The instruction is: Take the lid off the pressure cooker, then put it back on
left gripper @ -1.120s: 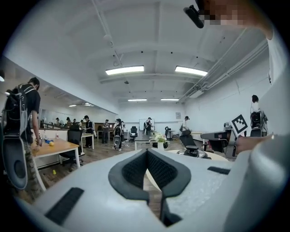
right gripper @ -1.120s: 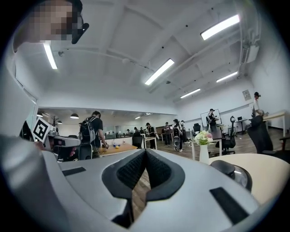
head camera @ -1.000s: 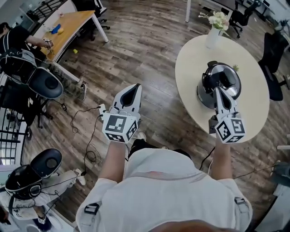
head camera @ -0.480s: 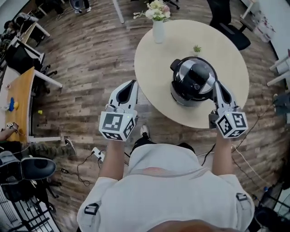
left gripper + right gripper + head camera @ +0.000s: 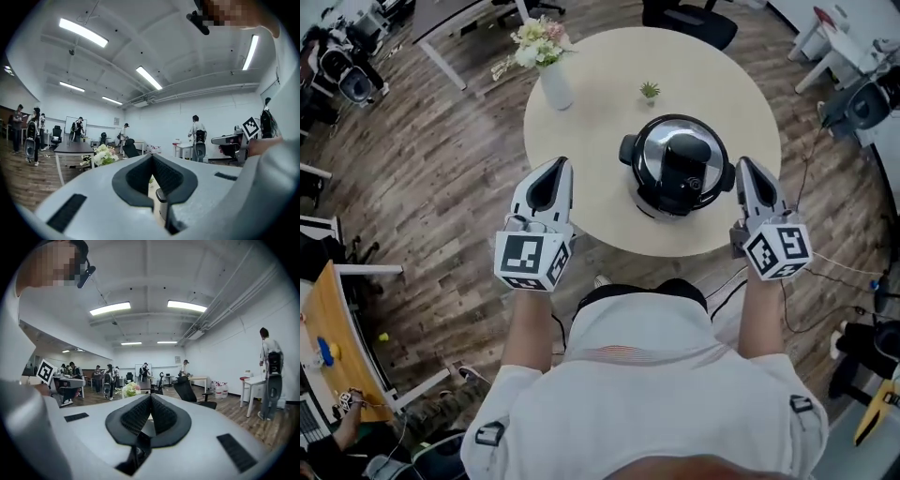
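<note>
Bright ceiling strip lights (image 5: 186,305), sharp frames, fisheye-bent edges

No text can be read (the marker cubes (image 5: 532,262) bear only patterns).

Plant (image 5: 650,90) near bench (image 5: 581,141) far edge: too small to identify. Right tongs (image 5: 744,167) hide bench near-right edge. Pressure cooker (image 5: 678,167) lid detail indistinct.

Pressure cooker (image 5: 679,167) on table (image 5: 581,169), vase (image 5: 555,86) behind-left.
</note>
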Tool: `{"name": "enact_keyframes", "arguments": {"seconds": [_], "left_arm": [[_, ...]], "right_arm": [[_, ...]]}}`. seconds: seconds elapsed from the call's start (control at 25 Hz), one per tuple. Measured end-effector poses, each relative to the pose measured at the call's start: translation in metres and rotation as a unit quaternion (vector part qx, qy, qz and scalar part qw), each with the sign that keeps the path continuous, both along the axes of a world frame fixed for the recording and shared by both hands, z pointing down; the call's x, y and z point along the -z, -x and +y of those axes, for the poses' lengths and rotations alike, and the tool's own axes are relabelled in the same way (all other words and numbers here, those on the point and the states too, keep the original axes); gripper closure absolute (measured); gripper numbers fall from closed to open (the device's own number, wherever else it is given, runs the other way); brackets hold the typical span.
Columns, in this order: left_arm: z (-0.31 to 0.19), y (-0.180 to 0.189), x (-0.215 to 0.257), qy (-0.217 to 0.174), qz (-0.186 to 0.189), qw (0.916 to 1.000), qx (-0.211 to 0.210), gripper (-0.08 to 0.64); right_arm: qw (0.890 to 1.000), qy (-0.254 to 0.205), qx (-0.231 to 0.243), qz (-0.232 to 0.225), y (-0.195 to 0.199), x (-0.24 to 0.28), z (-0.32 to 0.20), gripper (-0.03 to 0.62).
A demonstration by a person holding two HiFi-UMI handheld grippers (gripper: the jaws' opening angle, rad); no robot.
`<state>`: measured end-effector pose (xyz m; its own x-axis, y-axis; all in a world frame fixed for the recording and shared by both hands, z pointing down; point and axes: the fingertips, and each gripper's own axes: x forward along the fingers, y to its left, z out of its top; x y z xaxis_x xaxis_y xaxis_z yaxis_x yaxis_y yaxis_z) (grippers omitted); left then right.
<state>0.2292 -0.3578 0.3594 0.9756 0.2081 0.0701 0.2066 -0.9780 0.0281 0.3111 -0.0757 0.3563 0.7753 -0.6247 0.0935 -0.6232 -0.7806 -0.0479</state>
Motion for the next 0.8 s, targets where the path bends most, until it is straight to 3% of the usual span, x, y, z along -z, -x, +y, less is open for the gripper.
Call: {"name": "enact_keyframes", "arguments": {"seconds": [0.16, 0.28, 0.52, 0.76, 0.8], "left_arm": [[0.03, -0.026, 0.004, -0.003, 0.004, 0.9993, -0.037, 0.557], [0.058, -0.039, 0.015, -0.01, 0.012, 0.9991, -0.04, 0.557], [0.11, -0.041, 0.028, -0.022, 0.018, 0.9992, -0.029, 0.557], [0.113, -0.038, 0.035, 0.001, 0.026, 0.9996, -0.011, 0.557], [0.115, -0.038, 0.034, 0.004, 0.022, 0.9996, -0.017, 0.527]], "right_arm": [[0.999, 0.003, -0.039, 0.005, -0.004, 0.002, 0.039, 0.591], [0.999, -0.008, -0.05, 0.006, -0.012, 0.005, 0.074, 0.591], [0.999, -0.03, -0.04, 0.006, -0.028, 0.009, 0.124, 0.591], [0.999, -0.047, -0.004, 0.007, -0.036, 0.013, 0.121, 0.586], [0.999, -0.047, 0.001, 0.006, -0.035, 0.013, 0.12, 0.557]]}}
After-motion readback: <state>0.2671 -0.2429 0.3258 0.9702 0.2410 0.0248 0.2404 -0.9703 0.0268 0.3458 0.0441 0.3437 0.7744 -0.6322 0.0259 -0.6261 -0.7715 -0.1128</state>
